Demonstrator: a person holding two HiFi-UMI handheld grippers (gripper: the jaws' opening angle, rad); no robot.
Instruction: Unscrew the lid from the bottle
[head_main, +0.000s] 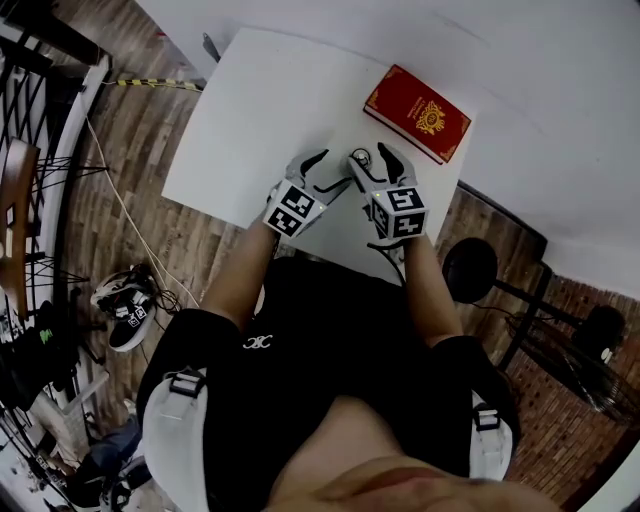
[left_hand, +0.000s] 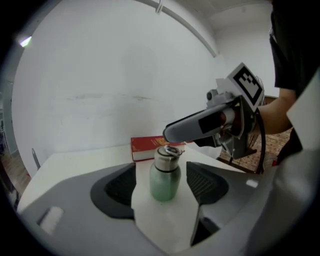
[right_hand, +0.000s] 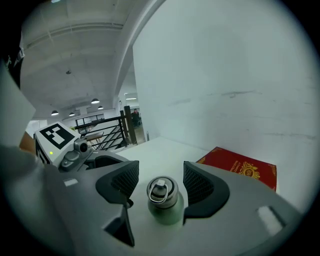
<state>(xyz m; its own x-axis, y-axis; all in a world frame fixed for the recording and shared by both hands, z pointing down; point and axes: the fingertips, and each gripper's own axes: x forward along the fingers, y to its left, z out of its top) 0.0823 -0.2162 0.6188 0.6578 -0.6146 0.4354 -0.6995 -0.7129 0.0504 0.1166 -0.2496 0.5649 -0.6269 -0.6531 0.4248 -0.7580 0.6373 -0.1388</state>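
While upright, frosted-green btl (left_hand: 164, 184), steel lid (left_hand: 167, 159)

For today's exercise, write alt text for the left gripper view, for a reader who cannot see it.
A small pale green bottle with a silver metal lid stands upright on a white table between the open jaws of the left gripper, untouched. The right gripper reaches in from the right towards the lid, and a red book lies behind.
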